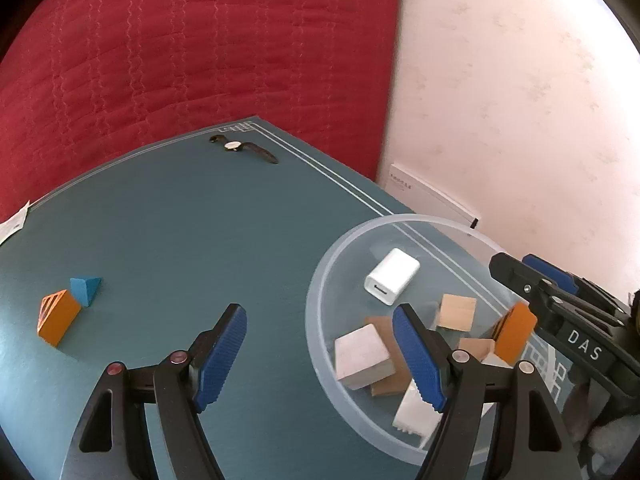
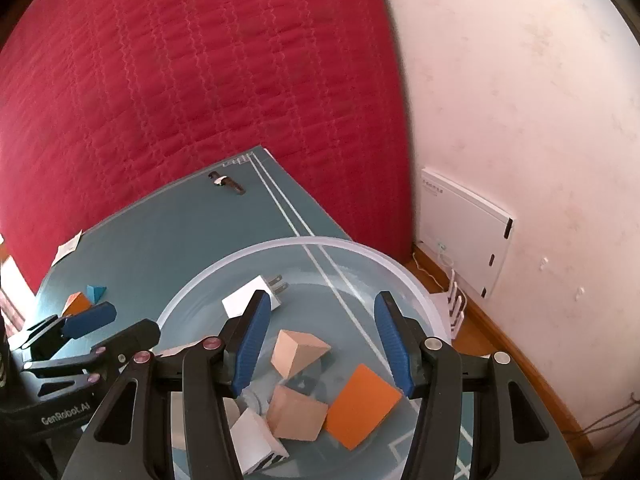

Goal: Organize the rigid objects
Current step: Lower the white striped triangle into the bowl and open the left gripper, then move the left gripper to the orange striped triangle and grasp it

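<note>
Jaws of the left gripper point(image 1: 320, 314) stood spread wide with nothing between them; one finger hung over the bare desk point(image 1: 180, 240) and the other over the near left part of the clear bowl point(image 1: 400, 219). The right gripper point(image 2: 320, 300) hovered above the bowl, its jaws also apart and pressing on nothing.

In the right wrist view, an orange block point(image 2: 362, 404) lay in the bowl low in the frame, below the right finger, one flat face turned up and a corner pointing to the lower edge. Beside it, to the left, sat two wooden cubes point(image 2: 296, 420), tilted against one another. A white charger point(image 2: 244, 300) lay at the far left of the bowl, its long axis running from lower left to upper right, prongs toward the upper right and its port toward the lower left. A grey cube point(image 1: 362, 356) rested at the bowl's near left.

On the desk at the left of the left wrist view, an orange prism point(image 1: 58, 318) and a blue prism point(image 1: 86, 290) lay touching, well apart from the bowl. The orange one's long axis ran from lower left to upper right; its striped end faced upper left. A watch point(image 1: 240, 146) lay flat near the desk's far corner, its strap stretched left to right. A red quilt point(image 1: 180, 40) filled the upper frame.
</note>
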Action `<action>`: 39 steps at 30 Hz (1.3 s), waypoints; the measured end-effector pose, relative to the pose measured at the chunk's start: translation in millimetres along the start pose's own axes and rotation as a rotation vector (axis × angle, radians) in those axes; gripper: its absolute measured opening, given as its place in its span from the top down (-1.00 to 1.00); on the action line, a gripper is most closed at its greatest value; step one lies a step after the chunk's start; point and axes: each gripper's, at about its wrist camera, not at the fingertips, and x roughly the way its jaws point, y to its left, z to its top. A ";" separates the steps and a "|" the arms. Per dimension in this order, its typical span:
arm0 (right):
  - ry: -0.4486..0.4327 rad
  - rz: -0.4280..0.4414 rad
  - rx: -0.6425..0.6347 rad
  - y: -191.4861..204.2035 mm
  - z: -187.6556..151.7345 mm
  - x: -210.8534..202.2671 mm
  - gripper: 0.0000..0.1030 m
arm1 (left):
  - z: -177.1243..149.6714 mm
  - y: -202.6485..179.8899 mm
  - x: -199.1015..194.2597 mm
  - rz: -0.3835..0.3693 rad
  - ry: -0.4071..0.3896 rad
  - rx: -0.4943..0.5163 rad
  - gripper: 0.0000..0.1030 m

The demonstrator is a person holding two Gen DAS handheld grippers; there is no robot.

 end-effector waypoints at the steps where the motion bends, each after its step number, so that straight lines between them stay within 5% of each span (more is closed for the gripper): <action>1: 0.001 0.001 -0.002 0.8 -0.8 -0.3 -0.08 | -0.6 0.5 -1.1 0.003 -0.002 0.000 -0.53; 21: -0.013 0.002 -0.074 28.7 -13.0 -8.3 -0.08 | -8.5 38.9 -8.3 0.105 -0.025 -0.052 -0.53; 39: -0.037 0.045 -0.185 71.9 -29.0 -20.3 -0.08 | -11.2 94.5 -12.6 0.235 -0.022 -0.168 -0.73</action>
